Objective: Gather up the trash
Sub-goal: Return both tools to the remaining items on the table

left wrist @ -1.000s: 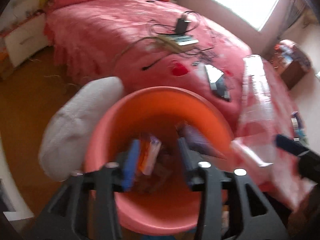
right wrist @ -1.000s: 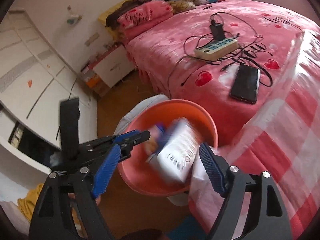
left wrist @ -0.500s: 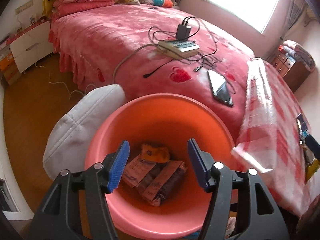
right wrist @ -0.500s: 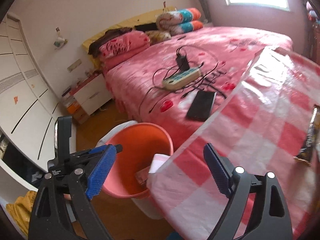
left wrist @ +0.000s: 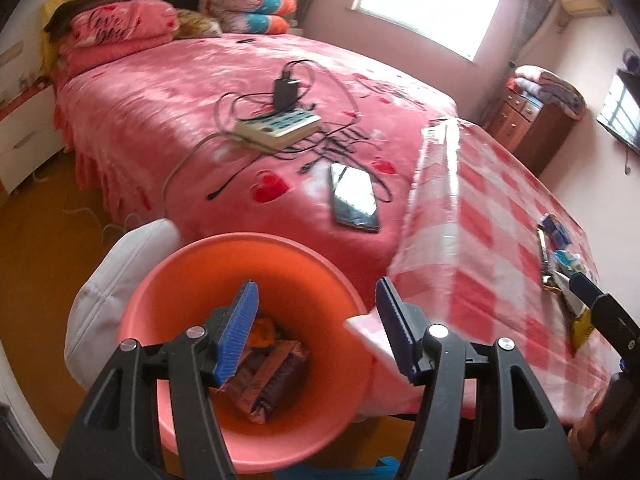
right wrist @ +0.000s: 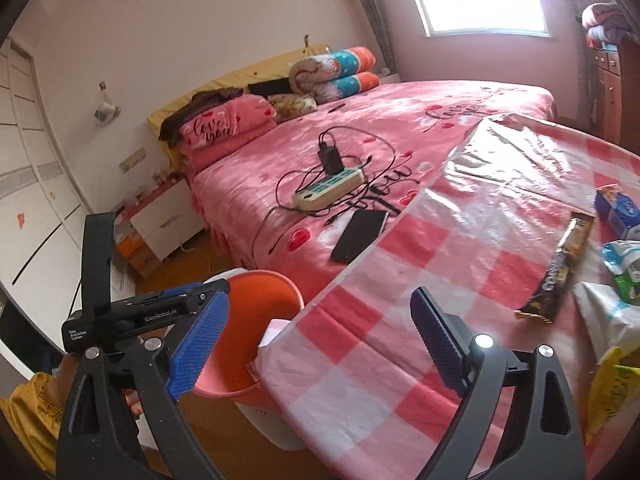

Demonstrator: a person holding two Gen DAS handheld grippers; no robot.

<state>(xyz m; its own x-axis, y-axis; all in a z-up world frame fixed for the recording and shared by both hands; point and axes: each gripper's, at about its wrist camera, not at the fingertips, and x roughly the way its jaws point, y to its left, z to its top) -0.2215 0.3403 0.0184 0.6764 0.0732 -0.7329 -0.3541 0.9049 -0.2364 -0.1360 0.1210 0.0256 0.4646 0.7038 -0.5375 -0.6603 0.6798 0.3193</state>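
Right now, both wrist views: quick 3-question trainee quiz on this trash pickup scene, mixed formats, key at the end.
1. True or false: the phone lies on the checked tablecloth.
2. Multiple choice: what is in the bin? A) wrappers B) a phone C) nothing
3. Fill in: the long dark snack wrapper lies on the ____.

Further facts: the left gripper stands open over the bin, nothing between its pads. The right gripper's jaws are opening, also with nothing between them.

Key: 1 false, it lies on the bed; 2 A; 3 tablecloth.
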